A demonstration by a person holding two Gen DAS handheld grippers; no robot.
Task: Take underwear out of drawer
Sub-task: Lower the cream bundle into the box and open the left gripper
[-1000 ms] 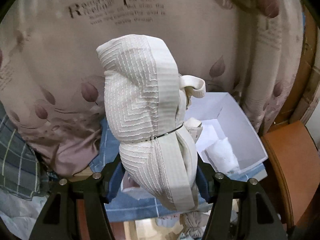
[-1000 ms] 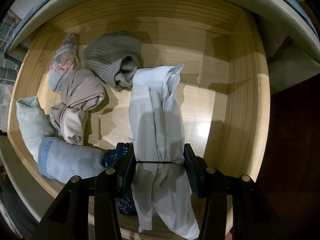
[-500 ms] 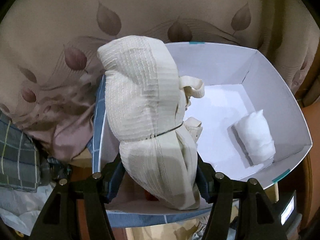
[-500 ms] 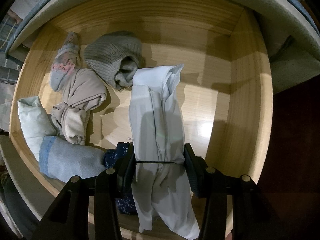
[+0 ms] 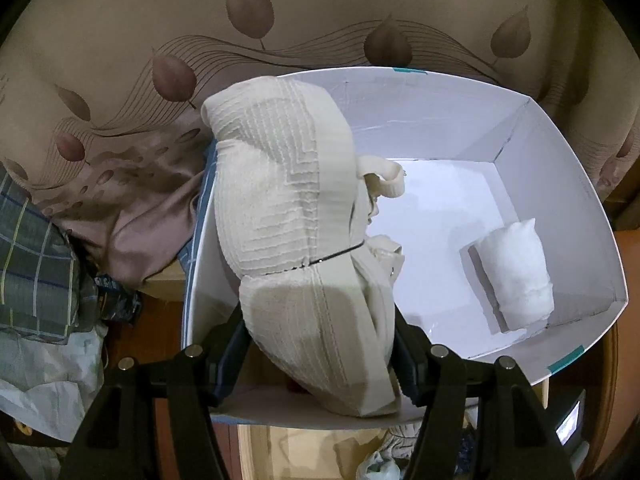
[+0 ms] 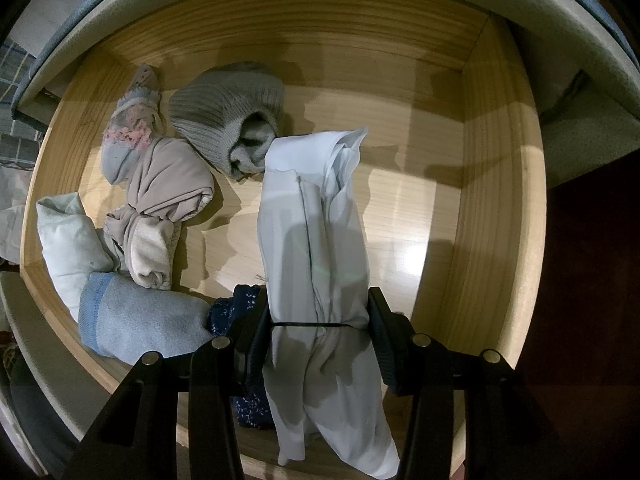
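Drawer (image 6: pixel 492 216) and box (image 5: pixel 568 184) never share a view: the right wrist camera looks down into the wooden drawer, the left one into a white cardboard box set against a leaf-printed cloth (image 5: pixel 304 20).

Over the box, the left gripper (image 5: pixel 322 356) has a cream ribbed bundle of underwear (image 5: pixel 288 216) between its fingers, and its jaws are opening; the dark pads sit at the bundle's lower sides and I cannot tell whether they are pressing on it. The bundle hangs above the box's left part, with a strap loop sticking out toward the middle. A small white roll (image 5: pixel 516 272) lies on the box floor near the right wall, well apart from the bundle.

Over the drawer, the right gripper (image 6: pixel 320 332) is clenched on a pale folded piece of underwear (image 6: pixel 308 232), which stands up between the pads above the drawer's middle. Left of it on the drawer floor lie a grey knitted hat (image 6: pixel 228 112), a beige knotted garment (image 6: pixel 168 196), a light blue roll (image 6: pixel 140 320) and a pale green one (image 6: pixel 68 240). A dark blue patterned cloth (image 6: pixel 236 308) lies just beside the left finger.
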